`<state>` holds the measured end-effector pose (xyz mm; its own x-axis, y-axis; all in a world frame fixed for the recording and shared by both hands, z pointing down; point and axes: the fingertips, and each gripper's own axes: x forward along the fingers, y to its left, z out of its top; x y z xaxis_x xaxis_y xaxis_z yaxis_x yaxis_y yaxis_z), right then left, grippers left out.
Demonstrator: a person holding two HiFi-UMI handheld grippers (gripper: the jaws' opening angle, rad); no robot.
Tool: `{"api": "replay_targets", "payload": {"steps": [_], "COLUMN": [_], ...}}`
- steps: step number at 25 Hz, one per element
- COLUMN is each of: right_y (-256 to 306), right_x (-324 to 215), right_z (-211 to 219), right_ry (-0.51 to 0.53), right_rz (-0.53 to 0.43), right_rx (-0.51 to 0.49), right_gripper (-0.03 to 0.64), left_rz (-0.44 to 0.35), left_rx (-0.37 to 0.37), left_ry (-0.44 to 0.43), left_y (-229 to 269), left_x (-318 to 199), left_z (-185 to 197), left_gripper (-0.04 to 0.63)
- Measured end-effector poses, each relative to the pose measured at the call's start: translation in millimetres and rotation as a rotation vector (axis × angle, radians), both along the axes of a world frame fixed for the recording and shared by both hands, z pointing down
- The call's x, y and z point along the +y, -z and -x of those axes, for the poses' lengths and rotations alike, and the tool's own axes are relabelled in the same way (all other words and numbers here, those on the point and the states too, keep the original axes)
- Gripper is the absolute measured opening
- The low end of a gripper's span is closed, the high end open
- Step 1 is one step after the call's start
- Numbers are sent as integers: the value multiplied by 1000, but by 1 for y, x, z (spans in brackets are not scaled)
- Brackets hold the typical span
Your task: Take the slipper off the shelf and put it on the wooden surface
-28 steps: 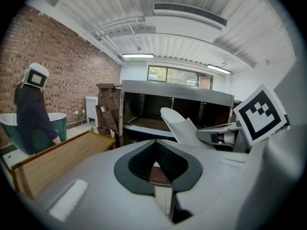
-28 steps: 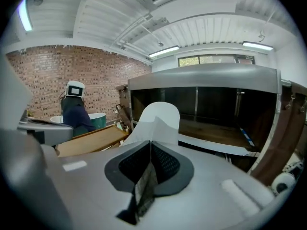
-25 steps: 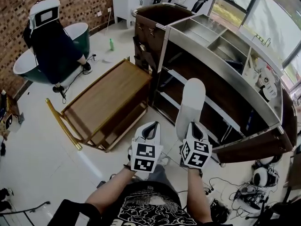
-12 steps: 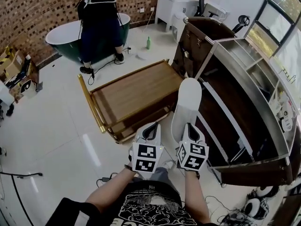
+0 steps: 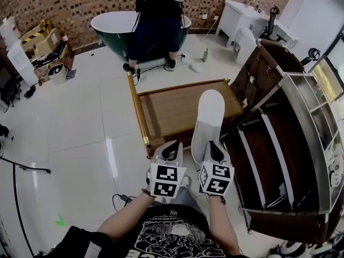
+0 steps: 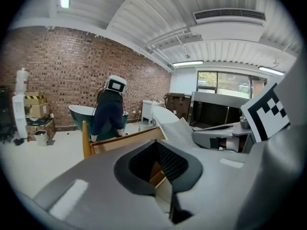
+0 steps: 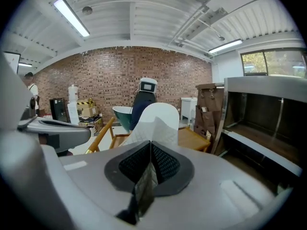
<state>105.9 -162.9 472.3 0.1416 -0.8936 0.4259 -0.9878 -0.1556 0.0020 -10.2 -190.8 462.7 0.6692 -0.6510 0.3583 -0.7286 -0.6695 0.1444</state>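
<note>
Right gripper view: the fingers [image 7: 165,164] of the right gripper [image 7: 149,150] are clamped on the thin near edge of the flat white fabric slipper [image 7: 156,121], which juts out ahead of them, off the ground. In the left gripper view, the left gripper [image 6: 160,153] has its fingers [image 6: 176,163] together with nothing between them. In the head view, the slipper's far end lies over the near right part of the low brown wooden bench with gold legs [image 5: 172,109]. The dark shelf unit with metal rails [image 5: 279,155] stands to the right.
</note>
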Motion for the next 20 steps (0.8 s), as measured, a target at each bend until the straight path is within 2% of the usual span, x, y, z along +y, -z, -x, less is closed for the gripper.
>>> {"api": "replay_targets", "payload": {"steps": [10,20], "right_y": [-14,-52], "right_x": [-72,-142], "right_z": [72,91], "right_ry": [219,344], "right_rz": [10,56], "right_rx": [13,4], "right_gripper": [14,14], "left_rz": [34,61], "left_rx": [23,-9], "left_ry": [169,277], "left_y": [-9,-23], "left_x": [-44,-110], "left_z": [59,70], "left_gripper": [6,6]}}
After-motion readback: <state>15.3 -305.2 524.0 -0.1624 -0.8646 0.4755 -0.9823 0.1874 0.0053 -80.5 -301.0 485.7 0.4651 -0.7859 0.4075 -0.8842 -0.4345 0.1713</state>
